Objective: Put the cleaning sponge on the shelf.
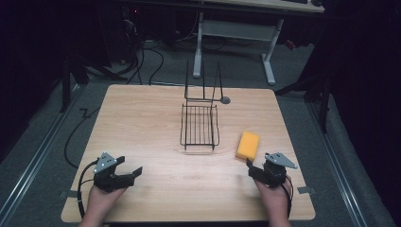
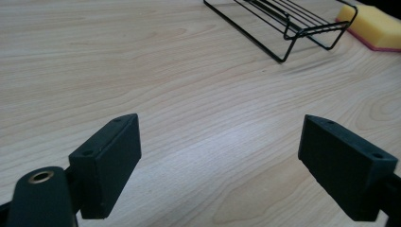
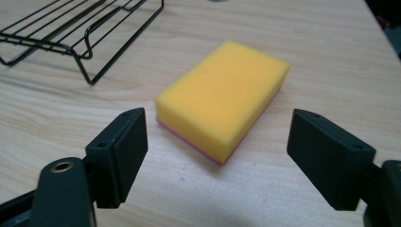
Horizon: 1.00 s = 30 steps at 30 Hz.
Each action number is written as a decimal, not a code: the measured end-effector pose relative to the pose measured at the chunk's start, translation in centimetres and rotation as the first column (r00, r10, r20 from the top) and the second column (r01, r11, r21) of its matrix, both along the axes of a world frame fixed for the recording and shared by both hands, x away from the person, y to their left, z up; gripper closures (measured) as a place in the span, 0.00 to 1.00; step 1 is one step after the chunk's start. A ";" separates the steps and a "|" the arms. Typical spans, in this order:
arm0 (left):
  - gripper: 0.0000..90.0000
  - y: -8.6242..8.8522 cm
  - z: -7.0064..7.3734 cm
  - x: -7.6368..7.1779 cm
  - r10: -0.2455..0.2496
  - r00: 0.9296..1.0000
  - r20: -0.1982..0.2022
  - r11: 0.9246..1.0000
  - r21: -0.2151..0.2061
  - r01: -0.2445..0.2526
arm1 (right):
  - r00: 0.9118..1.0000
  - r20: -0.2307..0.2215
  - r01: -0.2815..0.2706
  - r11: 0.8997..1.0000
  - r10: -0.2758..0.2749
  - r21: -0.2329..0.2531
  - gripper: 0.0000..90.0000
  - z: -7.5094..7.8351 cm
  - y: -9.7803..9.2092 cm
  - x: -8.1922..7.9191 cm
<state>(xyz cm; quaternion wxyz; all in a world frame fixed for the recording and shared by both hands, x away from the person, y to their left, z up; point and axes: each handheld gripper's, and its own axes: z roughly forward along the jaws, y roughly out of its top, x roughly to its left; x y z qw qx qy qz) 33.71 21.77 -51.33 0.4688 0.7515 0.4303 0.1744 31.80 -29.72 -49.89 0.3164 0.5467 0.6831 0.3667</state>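
A: A dim room is seen behind a pale wooden table (image 1: 156, 118), with cables on the grey floor and a white-legged desk (image 1: 236, 28) at the far side. What is laid out on the tabletop?

B: A black wire rack (image 1: 199, 125) is set near the middle, toward the far edge, with upright wires rising at its far end. A yellow sponge (image 1: 248, 144) is placed just right of it, apart from it, lying flat. In the right gripper view a thin pink layer can be made out along the sponge's underside.

A: How are the tools held?

B: The left gripper (image 1: 126, 171) is kept at the near left, jaws spread wide, nothing between them; bare wood is seen ahead of it in the left gripper view. The right gripper (image 1: 254, 169) is held at the near right, jaws likewise wide and empty, with the sponge directly ahead of it and near, not yet touched.

A: How is the sponge expected to handle?

B: It is judged light and soft, so it would likely be compressed under a firm squeeze and spring back on release. Its foam surface is probably grippy rather than slick, and breakage is not a concern.

A: Where should it be taken?

B: The two long sides are best pinched across the narrower width, near the middle, low enough that the firmer pink layer is caught as well. A corner grip would probably let it fold or swing.
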 end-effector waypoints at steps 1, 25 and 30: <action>0.16 0.0 0.0 0.0 0.000 1.000 0.000 1.000 0.000 0.000 | 1.000 0.000 0.000 1.000 0.000 0.000 0.25 0.0 0.0 0.0; 0.16 0.9 -0.6 -0.6 0.027 0.999 0.018 0.996 0.079 -0.028 | 0.993 0.040 -0.109 0.994 0.110 -0.022 0.45 -0.1 2.5 0.4; 0.16 1.5 -0.6 -1.4 0.044 0.999 0.025 0.994 0.096 -0.046 | 0.987 0.020 -0.158 0.987 0.158 0.009 0.52 -0.3 3.6 1.2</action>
